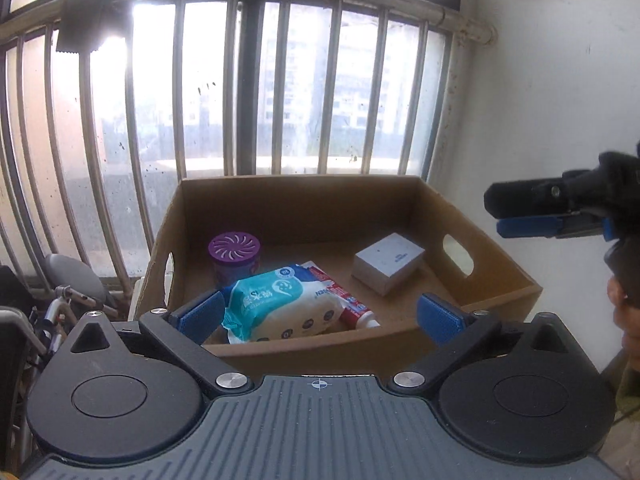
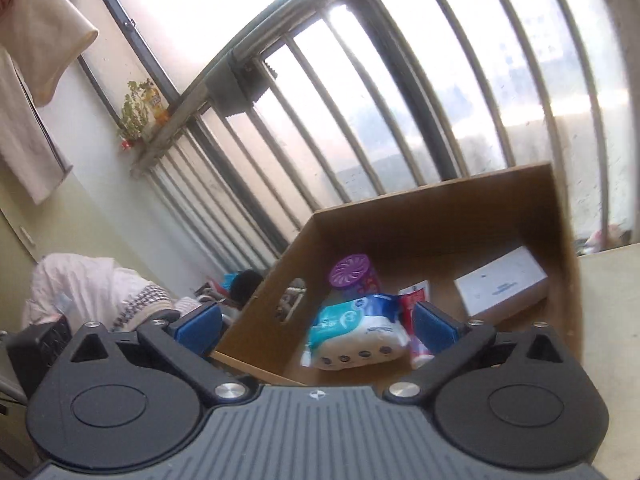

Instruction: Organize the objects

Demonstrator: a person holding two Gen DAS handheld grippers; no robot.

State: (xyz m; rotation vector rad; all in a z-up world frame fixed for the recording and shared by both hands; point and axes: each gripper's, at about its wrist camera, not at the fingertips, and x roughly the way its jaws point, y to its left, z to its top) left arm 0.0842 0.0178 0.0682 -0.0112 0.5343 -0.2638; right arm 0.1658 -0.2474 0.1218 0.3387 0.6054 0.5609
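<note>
A brown cardboard box (image 1: 400,344) with handle cut-outs holds a purple-lidded air freshener (image 1: 234,250), a teal and white wipes pack (image 1: 280,306), a red and white toothpaste tube (image 1: 354,312) and a small white box (image 1: 390,266). My left gripper (image 1: 320,316) is open and empty, just in front of the box's near wall. My right gripper (image 2: 316,324) is open and empty above the box's near left corner (image 2: 248,316); it also shows at the right edge of the left wrist view (image 1: 520,210). The wipes pack (image 2: 356,334) lies between its fingers in view.
A barred window railing (image 1: 280,92) stands right behind the box. A white wall (image 1: 560,100) is on the right. A wheelchair (image 1: 48,308) stands at the left. The box sits on a pale surface (image 2: 608,320). Cloths (image 2: 36,80) hang at the left; a bundle (image 2: 88,284) lies below.
</note>
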